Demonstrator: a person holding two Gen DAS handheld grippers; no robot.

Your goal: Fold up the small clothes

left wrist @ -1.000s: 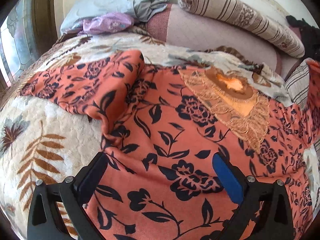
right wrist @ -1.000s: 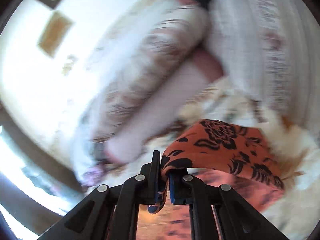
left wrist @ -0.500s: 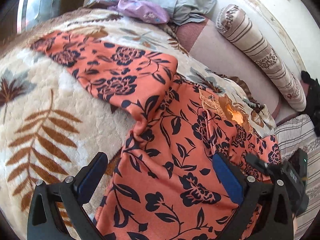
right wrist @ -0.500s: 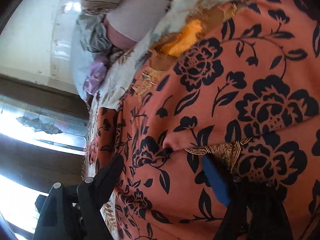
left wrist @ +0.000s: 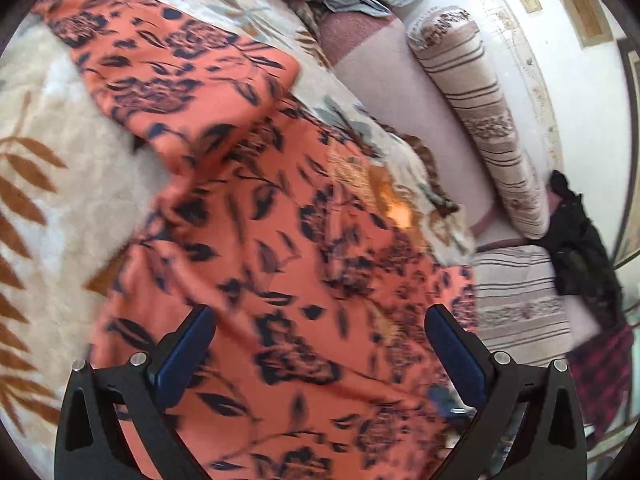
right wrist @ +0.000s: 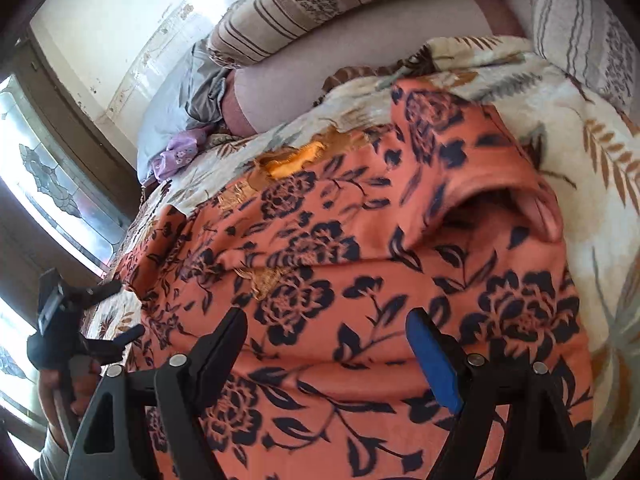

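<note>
I have both grippers spread wide and gripping nothing: the left gripper (left wrist: 318, 350) and the right gripper (right wrist: 326, 346) each hang over the orange garment (right wrist: 360, 280), which lies flat beneath and ahead of the jaws on the blanket (left wrist: 60, 200). The right jaws have just been opening, cloth under them, none pinched. Off the right gripper's left side I see the left gripper (right wrist: 116, 310), jaws apart at the garment's edge.

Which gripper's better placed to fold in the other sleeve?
Left, probably. The left gripper is open, and that flat sleeve lies on its side. The right gripper hovers over the already folded side.
</note>
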